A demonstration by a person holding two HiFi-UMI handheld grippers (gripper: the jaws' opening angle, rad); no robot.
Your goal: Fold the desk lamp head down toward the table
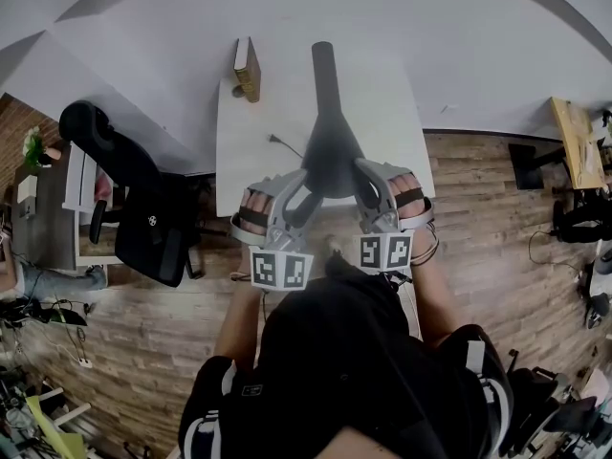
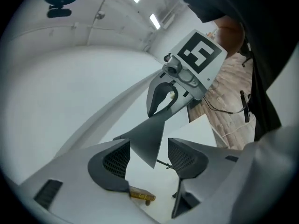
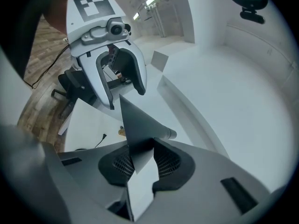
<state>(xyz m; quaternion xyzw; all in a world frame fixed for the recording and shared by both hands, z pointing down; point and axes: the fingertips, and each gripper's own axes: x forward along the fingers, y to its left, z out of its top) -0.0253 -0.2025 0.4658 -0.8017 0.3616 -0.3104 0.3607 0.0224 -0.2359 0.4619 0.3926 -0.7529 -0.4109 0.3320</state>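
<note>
Right gripper (image 3: 140, 164) clamps the grey desk lamp head (image 1: 330, 151). Left gripper (image 2: 149, 161) jaws stand wide about its corner, not gripping.

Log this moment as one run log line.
left claw: open around lamp head edge, not touching | right claw: shut on lamp head | surface: white table

head view: overhead, steep | gripper views: close, face-to-face | shared: lamp head (image 1: 330, 151)
</note>
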